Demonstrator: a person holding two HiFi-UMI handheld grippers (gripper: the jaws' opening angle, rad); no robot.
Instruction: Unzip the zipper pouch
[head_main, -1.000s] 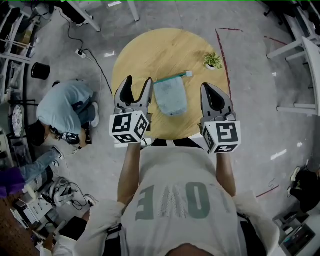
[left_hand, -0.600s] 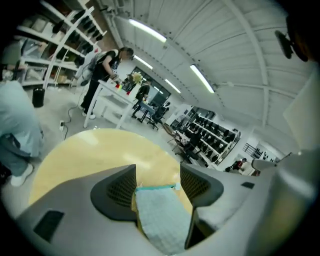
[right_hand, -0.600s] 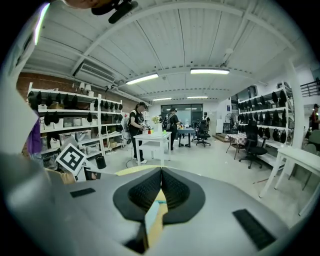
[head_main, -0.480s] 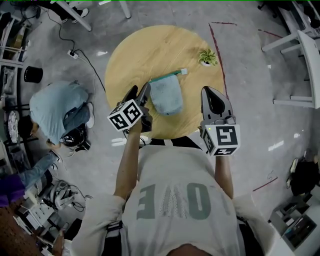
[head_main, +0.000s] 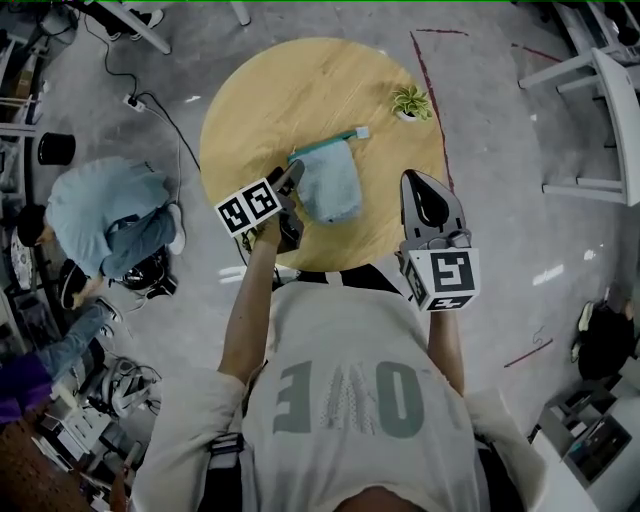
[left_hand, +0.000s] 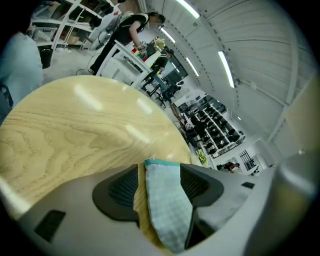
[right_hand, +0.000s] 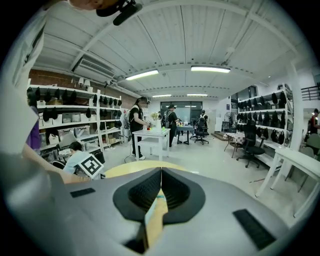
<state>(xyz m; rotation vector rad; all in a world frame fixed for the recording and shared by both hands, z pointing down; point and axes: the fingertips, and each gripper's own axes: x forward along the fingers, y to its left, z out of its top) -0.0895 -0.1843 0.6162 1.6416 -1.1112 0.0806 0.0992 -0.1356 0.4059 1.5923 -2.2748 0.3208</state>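
Observation:
A light-blue fabric pouch (head_main: 328, 188) with a teal zipper along its far edge lies flat near the middle of the round wooden table (head_main: 300, 90). My left gripper (head_main: 294, 205) is turned on its side at the pouch's left edge. In the left gripper view its jaws (left_hand: 159, 167) stand wide apart with the pouch (left_hand: 165, 200) between them, and a strip of table shows between the left pad and the fabric. My right gripper (head_main: 426, 182) hovers at the table's right front edge, apart from the pouch. Its jaws (right_hand: 161, 170) are shut with nothing in them.
A small potted plant (head_main: 408, 101) stands at the table's far right. A person (head_main: 105, 215) crouches on the floor to the left, near cables and a power strip (head_main: 133, 100). White table frames (head_main: 600, 120) stand to the right, and red tape lines mark the floor.
My left gripper has rolled onto its side and moved forward and right to the pouch's left edge, so the pouch now sits between its jaws. The right gripper has barely moved.

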